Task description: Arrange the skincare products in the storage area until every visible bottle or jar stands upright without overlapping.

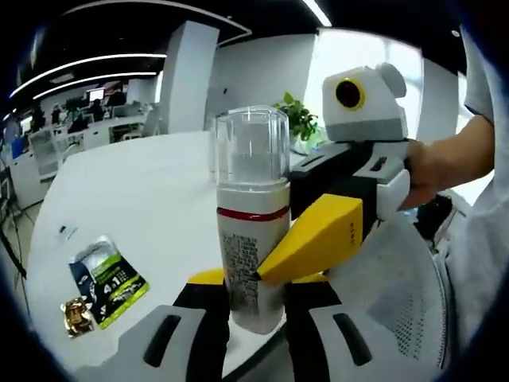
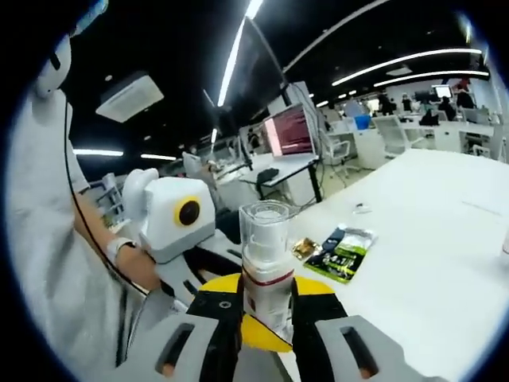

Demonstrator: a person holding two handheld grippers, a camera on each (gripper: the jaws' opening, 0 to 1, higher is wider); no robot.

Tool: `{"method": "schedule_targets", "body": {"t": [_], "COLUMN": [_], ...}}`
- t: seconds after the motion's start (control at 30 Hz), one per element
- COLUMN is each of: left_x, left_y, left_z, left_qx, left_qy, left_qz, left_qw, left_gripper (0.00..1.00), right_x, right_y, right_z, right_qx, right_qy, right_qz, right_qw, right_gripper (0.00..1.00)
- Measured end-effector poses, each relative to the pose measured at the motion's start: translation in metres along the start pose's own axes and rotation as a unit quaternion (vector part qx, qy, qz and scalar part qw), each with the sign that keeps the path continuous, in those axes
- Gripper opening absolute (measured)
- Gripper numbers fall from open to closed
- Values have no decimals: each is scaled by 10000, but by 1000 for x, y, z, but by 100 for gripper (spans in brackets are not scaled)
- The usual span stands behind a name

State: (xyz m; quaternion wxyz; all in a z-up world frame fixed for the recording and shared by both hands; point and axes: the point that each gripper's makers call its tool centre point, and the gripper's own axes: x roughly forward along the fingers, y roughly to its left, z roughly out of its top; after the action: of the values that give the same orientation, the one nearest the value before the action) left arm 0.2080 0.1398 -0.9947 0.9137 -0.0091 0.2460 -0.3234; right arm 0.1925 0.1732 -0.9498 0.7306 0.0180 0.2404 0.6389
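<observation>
Clear plastic cap over a white bottle (image 1: pixel 253 231) with a red band, standing upright at the near edge of the white table (image 1: pixel 151 199). Left gripper (image 1: pixel 256 306) jaws clamp the bottle's lower body; its base is hidden between them. Right gripper (image 2: pixel 266 314) is also closed on the same bottle (image 2: pixel 265 263), its yellow-tipped jaw pressing the printed label, which is too small to read. On the tabletop, well apart from the bottle, lie a green-and-black sachet (image 1: pixel 107 278) and a small gold wrapper (image 1: pixel 75 314), contents unclear.
</observation>
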Motion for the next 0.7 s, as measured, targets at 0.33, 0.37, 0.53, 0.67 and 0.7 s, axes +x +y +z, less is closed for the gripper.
{"method": "schedule_targets", "body": {"t": [0.33, 0.37, 0.53, 0.67, 0.7], "left_x": [2, 2, 2, 2, 2], "left_y": [9, 11, 15, 14, 13], "left_z": [-9, -9, -13, -14, -14], "left_qx": [13, 24, 139, 260, 351], "left_qy": [222, 247, 318, 361, 400], "left_qz": [264, 305, 468, 510, 508], "left_qw": [9994, 9992, 9983, 9977, 9973], "left_gripper": [22, 22, 22, 22, 22], "right_x": [10, 11, 14, 14, 12], "right_y": [-4, -5, -7, -11, -16], "right_z": [-4, -4, -3, -4, -7], "right_qx": [496, 416, 647, 757, 685], "right_qy": [95, 98, 32, 54, 157], "right_qz": [-665, -811, -1072, -1280, -1415], "right_qw": [9965, 9958, 9921, 9889, 9874], "right_gripper": [23, 24, 26, 21, 19]}}
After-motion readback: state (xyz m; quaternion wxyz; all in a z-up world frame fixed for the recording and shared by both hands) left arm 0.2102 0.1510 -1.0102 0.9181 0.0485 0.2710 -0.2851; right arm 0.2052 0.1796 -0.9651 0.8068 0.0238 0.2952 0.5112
